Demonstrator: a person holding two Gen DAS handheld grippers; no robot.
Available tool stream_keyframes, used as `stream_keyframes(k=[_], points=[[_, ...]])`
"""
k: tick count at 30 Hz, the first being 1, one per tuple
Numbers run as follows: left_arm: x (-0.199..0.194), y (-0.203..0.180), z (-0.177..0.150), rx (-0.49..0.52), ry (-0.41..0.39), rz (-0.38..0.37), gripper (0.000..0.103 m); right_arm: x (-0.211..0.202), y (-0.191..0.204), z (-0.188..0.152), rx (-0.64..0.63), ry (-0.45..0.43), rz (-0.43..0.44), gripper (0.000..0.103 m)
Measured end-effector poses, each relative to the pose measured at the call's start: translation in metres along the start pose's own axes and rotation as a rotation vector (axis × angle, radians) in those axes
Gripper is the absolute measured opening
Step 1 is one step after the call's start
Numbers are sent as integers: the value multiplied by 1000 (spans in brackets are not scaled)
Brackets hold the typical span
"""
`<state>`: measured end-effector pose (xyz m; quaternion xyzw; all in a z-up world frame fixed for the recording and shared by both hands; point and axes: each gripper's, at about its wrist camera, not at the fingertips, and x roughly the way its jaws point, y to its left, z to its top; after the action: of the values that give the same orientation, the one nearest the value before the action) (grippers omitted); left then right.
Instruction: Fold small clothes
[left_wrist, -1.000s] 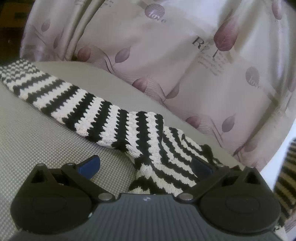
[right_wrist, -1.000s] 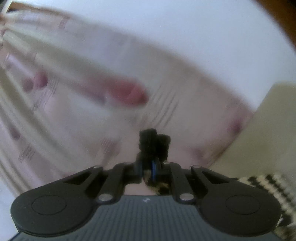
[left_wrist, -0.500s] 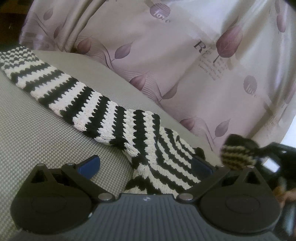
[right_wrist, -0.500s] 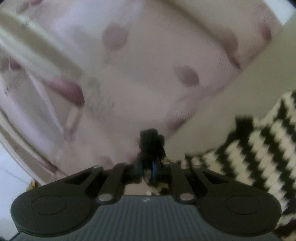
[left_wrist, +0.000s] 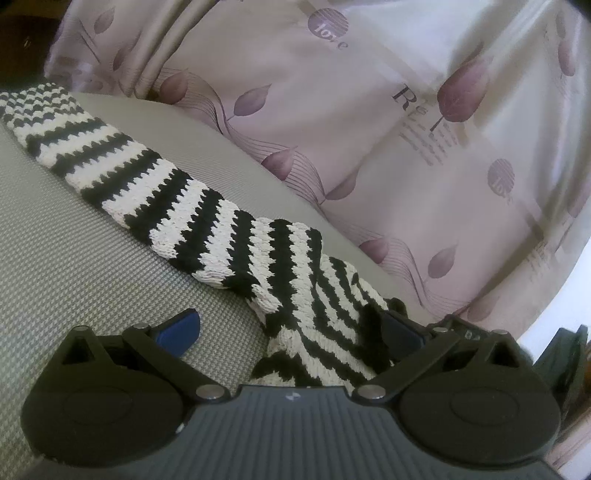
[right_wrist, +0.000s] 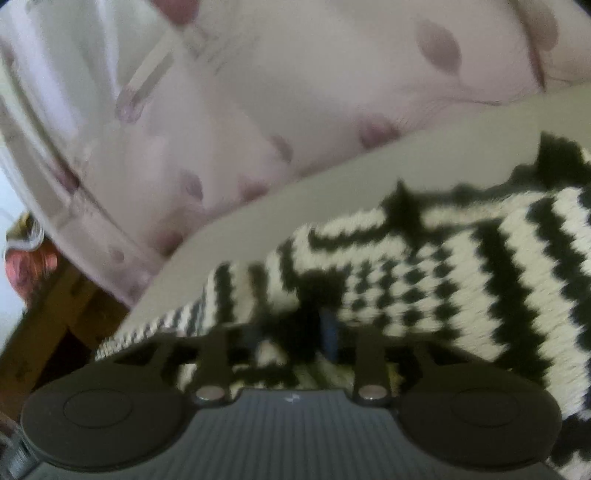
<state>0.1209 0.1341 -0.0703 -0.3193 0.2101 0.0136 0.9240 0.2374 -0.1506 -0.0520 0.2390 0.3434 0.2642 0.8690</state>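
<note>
A black-and-white striped knitted garment (left_wrist: 207, 218) lies across the grey woven surface (left_wrist: 66, 266), one long part stretching to the far left and a bunched part by my left gripper (left_wrist: 291, 328). That gripper is open, its blue pads wide apart, the right pad against the knit. In the right wrist view the same striped knit (right_wrist: 480, 258) fills the right side. My right gripper (right_wrist: 317, 328) is shut on an edge of the knit, low over the surface. The view is blurred.
A pale pink curtain with purple leaf prints (left_wrist: 369, 110) hangs close behind the surface and also shows in the right wrist view (right_wrist: 258, 92). The surface's rounded edge (right_wrist: 258, 221) runs along it. Wooden furniture (right_wrist: 55, 314) shows at the lower left.
My right gripper has swung down from facing the curtain to the striped knit on the surface, still shut on its edge. My left gripper has stayed open beside the bunched part.
</note>
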Motion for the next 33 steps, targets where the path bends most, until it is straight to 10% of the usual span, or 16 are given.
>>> stream_keyframes(k=[2, 11, 17, 26, 33], points=[[1, -1, 0, 3, 3, 4, 103, -1, 8, -5, -74, 3, 15, 76], [0, 2, 2, -2, 10, 3, 103, -66, 23, -17, -151, -47, 127, 77], [-8, 21, 24, -83, 84, -25, 102, -96, 26, -43, -378, -27, -118, 77], [-62, 126, 107, -213, -75, 156, 100, -110, 6, -61, -374, -10, -172, 81], [-55, 217, 163, -361, -79, 203, 73, -101, 14, -63, -418, 5, -201, 82]])
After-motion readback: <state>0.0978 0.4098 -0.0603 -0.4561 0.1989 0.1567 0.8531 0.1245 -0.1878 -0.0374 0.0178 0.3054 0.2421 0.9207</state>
